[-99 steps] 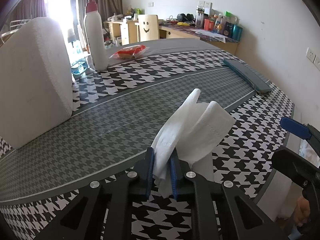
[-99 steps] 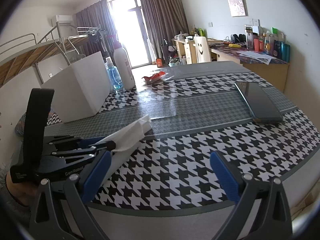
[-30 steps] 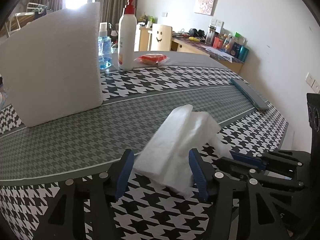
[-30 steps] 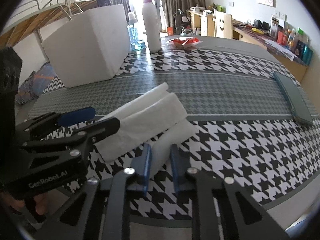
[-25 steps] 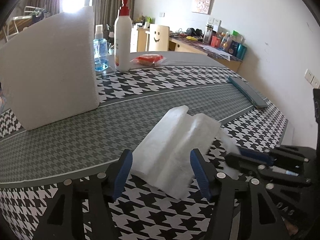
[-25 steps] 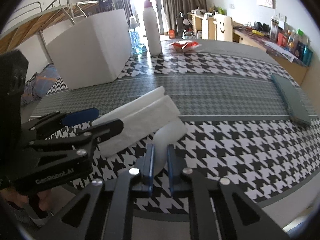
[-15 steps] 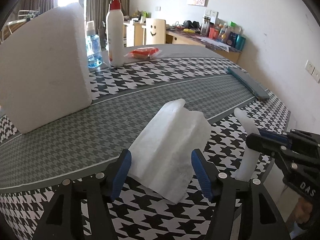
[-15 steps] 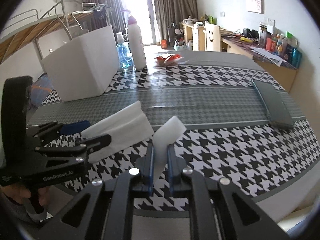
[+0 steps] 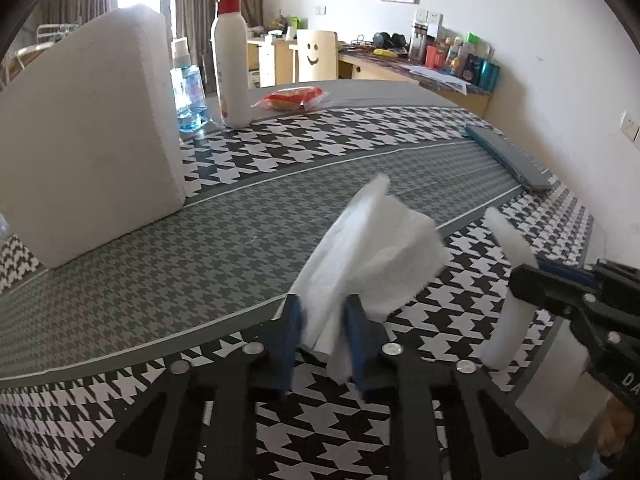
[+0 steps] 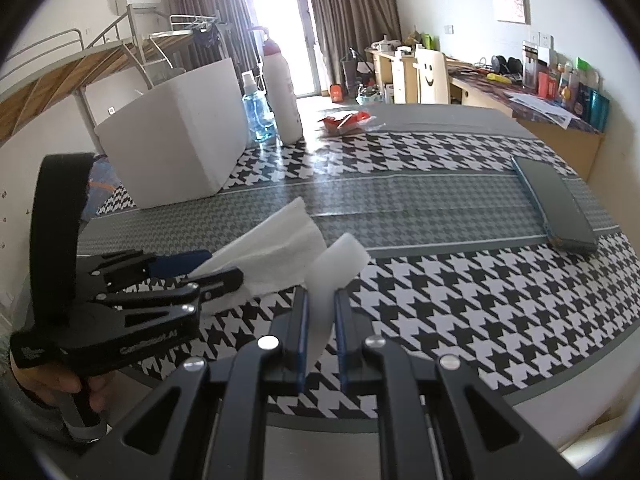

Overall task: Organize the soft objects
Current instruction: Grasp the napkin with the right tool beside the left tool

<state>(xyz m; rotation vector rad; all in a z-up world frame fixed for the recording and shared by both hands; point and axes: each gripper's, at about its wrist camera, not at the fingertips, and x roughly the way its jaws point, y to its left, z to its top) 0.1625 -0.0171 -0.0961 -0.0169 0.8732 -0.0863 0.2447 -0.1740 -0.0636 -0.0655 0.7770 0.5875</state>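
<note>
My left gripper [image 9: 322,316] is shut on a crumpled white tissue [image 9: 372,248] and holds it just above the houndstooth table [image 9: 200,256]. It also shows in the right wrist view [image 10: 276,256], clamped by the left gripper [image 10: 216,270]. My right gripper [image 10: 320,312] is shut on a thin white foam strip [image 10: 332,276], held up off the table. The strip [image 9: 506,276] and the right gripper [image 9: 532,270] show at the right of the left wrist view.
A large white foam block [image 9: 88,132] stands at the left. Behind it are a pump bottle [image 9: 230,64], a blue sanitizer bottle [image 9: 186,92] and a red snack packet [image 9: 294,98]. A dark flat case [image 10: 556,204] lies at the right. The table edge is near.
My left gripper has closed on the tissue and lifted it. My right gripper has raised the foam strip off the table and drawn back to the right.
</note>
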